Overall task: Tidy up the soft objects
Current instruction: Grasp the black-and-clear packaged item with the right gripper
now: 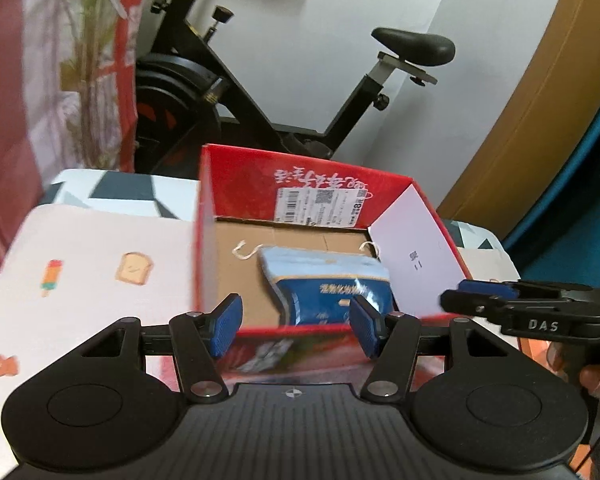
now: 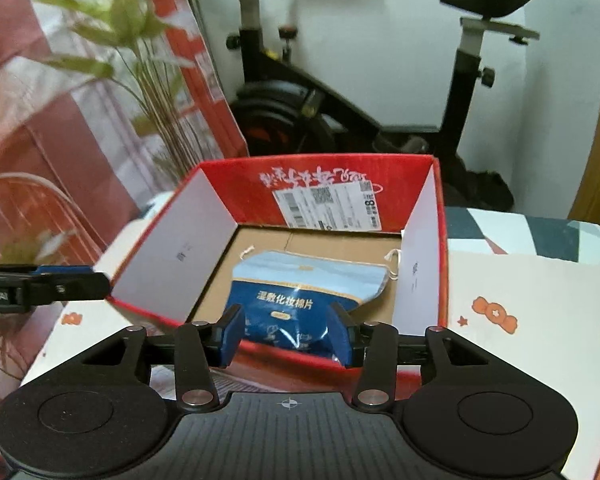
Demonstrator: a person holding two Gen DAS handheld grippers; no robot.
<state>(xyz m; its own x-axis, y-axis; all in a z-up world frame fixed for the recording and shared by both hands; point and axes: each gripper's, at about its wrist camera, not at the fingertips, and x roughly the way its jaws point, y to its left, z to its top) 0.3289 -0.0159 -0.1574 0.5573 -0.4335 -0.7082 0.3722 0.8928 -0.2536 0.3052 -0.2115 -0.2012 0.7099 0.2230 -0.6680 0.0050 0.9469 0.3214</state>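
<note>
A blue pouch of cotton pads [image 1: 324,288] [image 2: 300,300] lies on the cardboard floor of an open red box [image 1: 300,184] [image 2: 340,184]. My left gripper [image 1: 296,330] is open and empty, hovering at the box's near wall. My right gripper [image 2: 286,334] is open and empty, also at the near wall, with the pouch seen between its fingers. The right gripper shows from the side in the left wrist view [image 1: 480,292]. The left gripper shows at the left edge of the right wrist view [image 2: 60,280].
The box stands on a table with a white cloth printed with toast and popsicles [image 1: 80,280] [image 2: 540,312]. A black exercise bike [image 1: 260,80] [image 2: 340,100] stands behind. A green plant [image 2: 140,60] and red-and-white curtain [image 1: 20,100] are at left.
</note>
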